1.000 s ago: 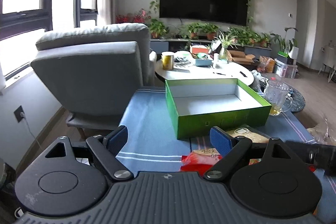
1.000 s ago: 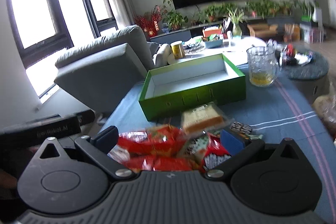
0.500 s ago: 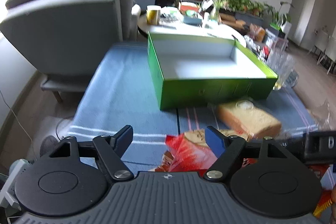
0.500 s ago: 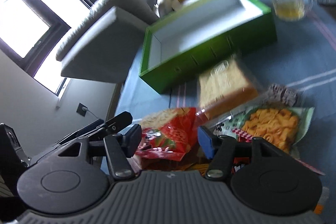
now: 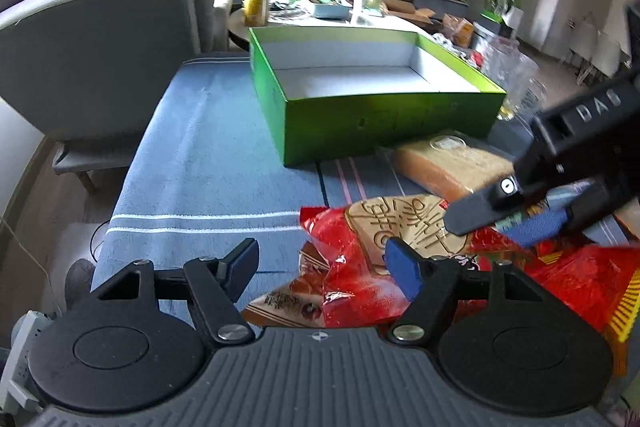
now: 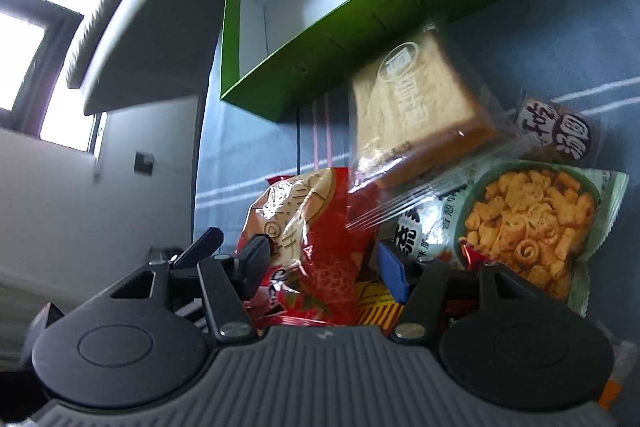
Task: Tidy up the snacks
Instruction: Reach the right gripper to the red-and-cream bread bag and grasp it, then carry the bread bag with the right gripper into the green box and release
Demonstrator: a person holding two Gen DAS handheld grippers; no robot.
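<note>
The left gripper tilts down toward the heap of snacks, its jaws about two-thirds apart and closing. The crinkled red foil snack bag with a tan round emblem lies partly between them: the blue-padded finger on the picture's right sits on or just over the bag's printed face, while the other finger hangs over bare blue striped tablecloth, clear of the bag. No firm grip on the bag shows.

The right gripper points steeply down at the same heap, its jaws held roughly two-thirds apart. The same red foil bag stands up between its fingers; its dark finger lies against the bag's edge and the blue pad sits just beside the bag's other side, though whether the pads actually press it cannot be told. In the left wrist view this gripper reaches in from the right edge, its tips over the far part of the red bag.

The open green rectangular cardboard box with a white inside stands on the tablecloth with nothing inside. Just in front of its near wall lies the clear-wrapped slab of brown sponge bread, touching the red bag's upper edge. Further from the box than the bread sit the pale green packet picturing orange curly crisps and, beside the bread, a small dark packet with white characters. A clear glass mug holding yellow liquid stands by the box's right corner, and a grey armchair is beyond the box's left side.
</note>
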